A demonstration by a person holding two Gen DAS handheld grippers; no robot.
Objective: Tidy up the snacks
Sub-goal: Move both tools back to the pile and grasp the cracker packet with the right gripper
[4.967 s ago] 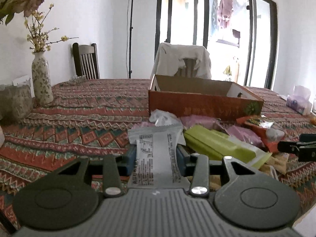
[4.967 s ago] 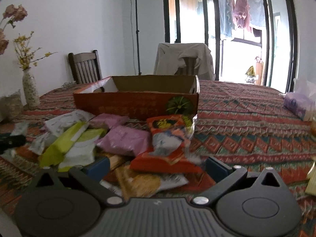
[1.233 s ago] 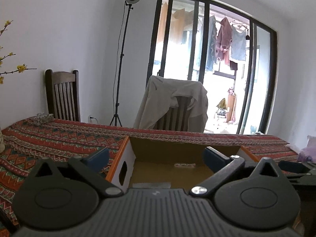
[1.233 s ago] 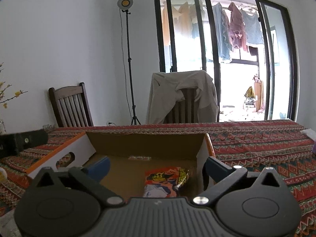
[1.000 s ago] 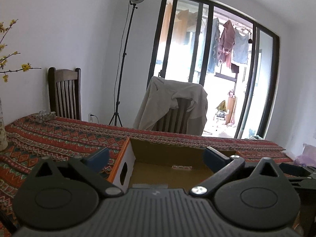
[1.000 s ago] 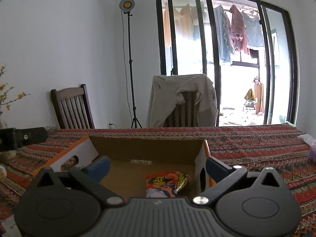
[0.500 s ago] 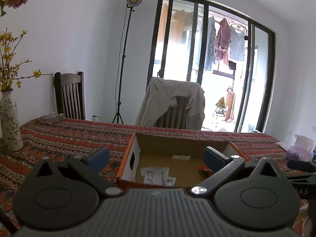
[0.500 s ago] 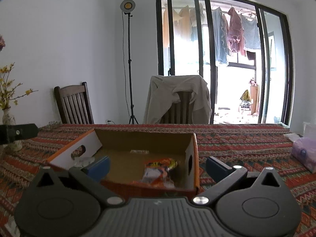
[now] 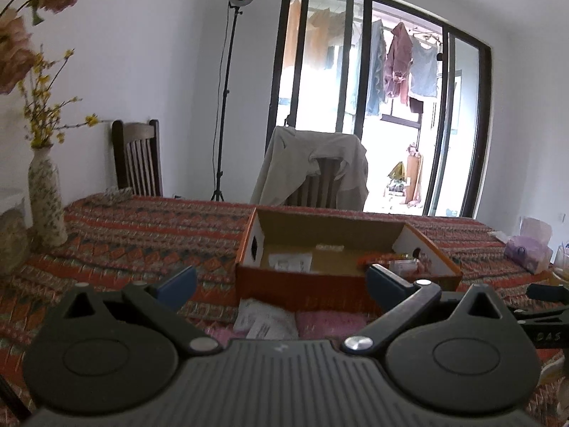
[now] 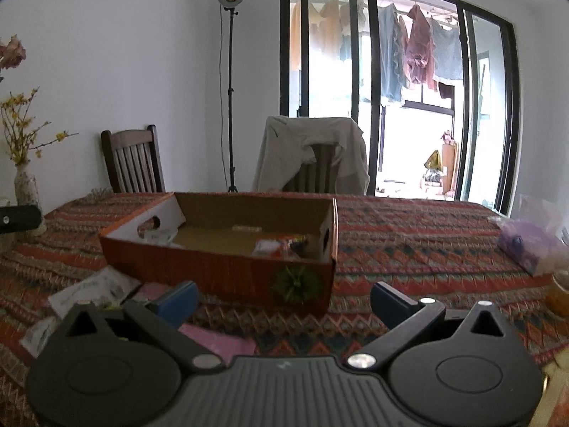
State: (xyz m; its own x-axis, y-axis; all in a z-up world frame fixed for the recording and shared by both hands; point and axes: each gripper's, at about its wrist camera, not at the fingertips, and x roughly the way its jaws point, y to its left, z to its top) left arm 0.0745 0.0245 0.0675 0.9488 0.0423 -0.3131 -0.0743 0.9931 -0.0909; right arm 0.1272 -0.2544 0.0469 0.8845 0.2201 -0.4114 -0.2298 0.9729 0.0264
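An open orange cardboard box [image 9: 302, 284] stands on the patterned tablecloth; it also shows in the right wrist view [image 10: 213, 267]. A white packet [image 9: 290, 261] and an orange snack bag [image 10: 284, 245] lie inside it. My left gripper [image 9: 281, 279] is open and empty, in front of the box. My right gripper [image 10: 282, 299] is open and empty, in front of the box's near wall. A white packet [image 9: 266, 320] and a pink packet [image 9: 327, 322] lie on the cloth before the box. White packets [image 10: 92, 290] and a pink one [image 10: 217, 341] lie at the left in the right wrist view.
A flowered vase [image 9: 44, 206] stands at the left. A purple tissue pack [image 10: 530, 245] sits at the right. Two chairs [image 10: 313, 156] stand behind the table, one with a jacket over it. A lamp stand [image 9: 227, 99] is by the wall.
Both grippers have pulled back from over the box and lowered. The box now sits farther away and loose packets on the cloth have come into view.
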